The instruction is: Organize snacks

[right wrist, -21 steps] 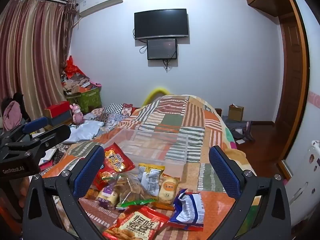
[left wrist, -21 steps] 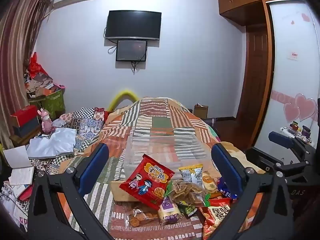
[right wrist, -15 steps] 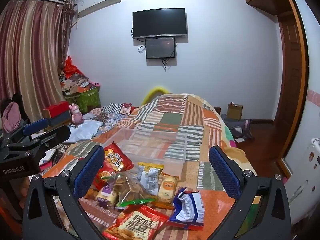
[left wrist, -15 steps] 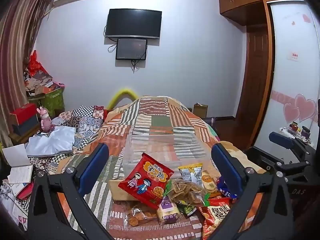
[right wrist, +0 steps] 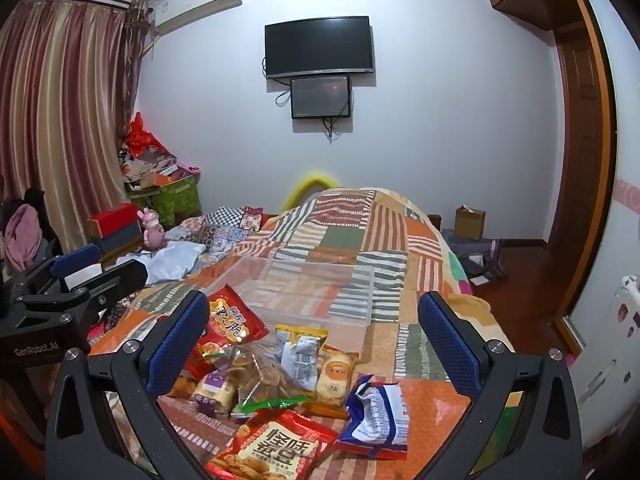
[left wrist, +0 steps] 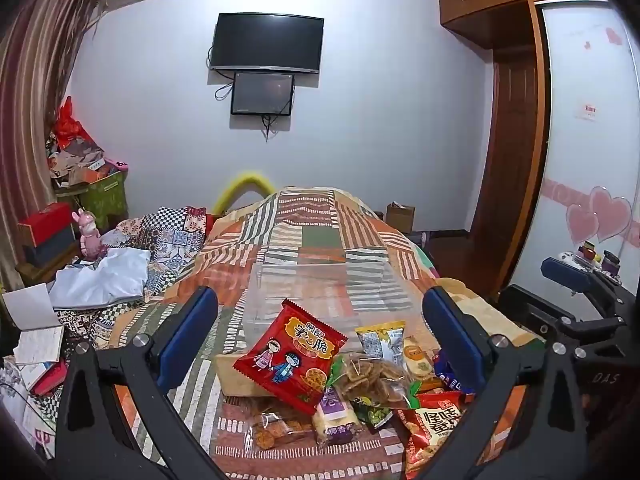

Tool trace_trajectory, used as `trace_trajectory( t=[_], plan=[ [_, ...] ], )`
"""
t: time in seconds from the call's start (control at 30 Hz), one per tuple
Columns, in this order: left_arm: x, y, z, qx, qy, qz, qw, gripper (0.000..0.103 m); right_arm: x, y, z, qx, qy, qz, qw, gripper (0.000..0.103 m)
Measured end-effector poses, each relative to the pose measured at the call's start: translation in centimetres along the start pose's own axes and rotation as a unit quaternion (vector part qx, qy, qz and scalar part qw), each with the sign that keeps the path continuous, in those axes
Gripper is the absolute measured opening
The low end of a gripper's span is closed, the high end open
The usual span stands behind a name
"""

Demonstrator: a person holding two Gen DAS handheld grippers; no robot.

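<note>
A pile of snack packets lies on the patchwork bed. A red cartoon bag (left wrist: 292, 356) leans at the front of a clear plastic bin (left wrist: 324, 292), which also shows in the right wrist view (right wrist: 312, 292). Nearby lie a clear bag of crackers (left wrist: 372, 376), a red-and-yellow bag (right wrist: 276, 452) and a blue-white packet (right wrist: 376, 412). My left gripper (left wrist: 320, 332) is open and empty above the pile. My right gripper (right wrist: 314, 336) is open and empty above the pile, to the right of the left one.
The bed's quilt (left wrist: 320, 240) stretches away behind the bin. Clothes and papers (left wrist: 100, 276) lie at the left. Boxes and a pink toy (left wrist: 90, 234) stand by the curtain. A wardrobe and a door (left wrist: 516, 152) are at the right.
Both views have shifted only slightly. The snacks and bin have not moved, and both grippers stay open.
</note>
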State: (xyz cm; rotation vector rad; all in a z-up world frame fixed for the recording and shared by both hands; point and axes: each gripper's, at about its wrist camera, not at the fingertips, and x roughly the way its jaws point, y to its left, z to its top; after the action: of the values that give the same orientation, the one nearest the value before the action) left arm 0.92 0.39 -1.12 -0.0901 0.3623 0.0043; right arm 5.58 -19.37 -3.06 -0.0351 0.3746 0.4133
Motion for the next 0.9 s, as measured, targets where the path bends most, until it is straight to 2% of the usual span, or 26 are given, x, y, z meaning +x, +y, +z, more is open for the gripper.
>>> trace_trajectory(
  t=[0.9],
  plan=[
    [-0.04, -0.12, -0.22, 0.003, -0.002, 0.002, 1.0000, 0.103, -0.53, 0.15, 0.26, 0.008, -0.006, 0.004, 1.000, 0.103]
  ],
)
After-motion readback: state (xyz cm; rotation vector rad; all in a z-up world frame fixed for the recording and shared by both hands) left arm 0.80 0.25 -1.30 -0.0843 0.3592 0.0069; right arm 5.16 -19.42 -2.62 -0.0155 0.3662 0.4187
